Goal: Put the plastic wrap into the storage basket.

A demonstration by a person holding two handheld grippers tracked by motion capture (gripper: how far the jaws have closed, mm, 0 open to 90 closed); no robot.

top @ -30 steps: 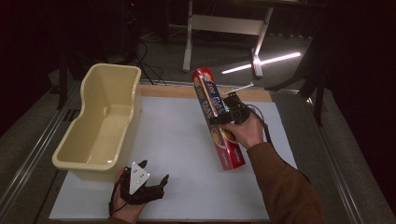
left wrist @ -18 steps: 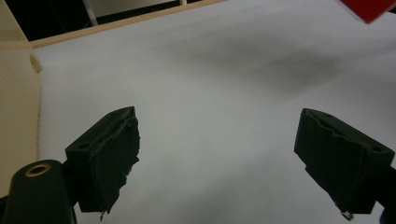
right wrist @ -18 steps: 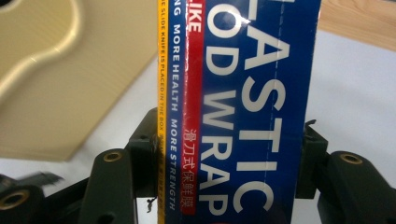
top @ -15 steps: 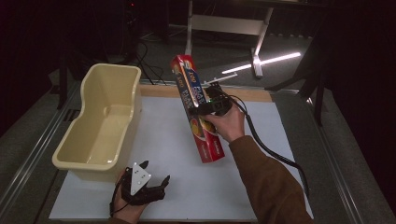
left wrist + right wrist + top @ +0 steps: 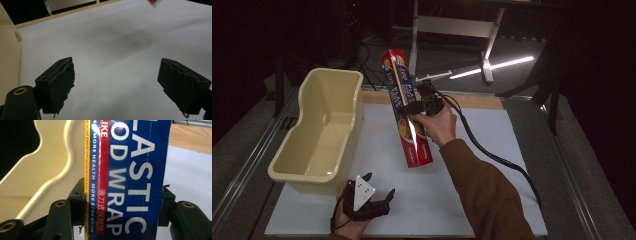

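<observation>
A long red and blue plastic wrap box hangs tilted above the white table, its top end leaning toward the cream tub. My right gripper is shut on the box around its middle. In the right gripper view the box runs up between the two black jaws, with the tub's rim just to its left. My left gripper rests low at the table's front, beside the tub's near corner, open with nothing in it. Its fingers stand wide apart over the bare white surface.
The white table mat lies under everything, with a wooden strip along its far edge. A black cable trails from my right gripper across the mat to the right. Metal stand legs rise on the dark floor behind the table.
My right gripper has carried the box leftward toward the tub and lifted it higher. The left gripper has stayed where it was.
</observation>
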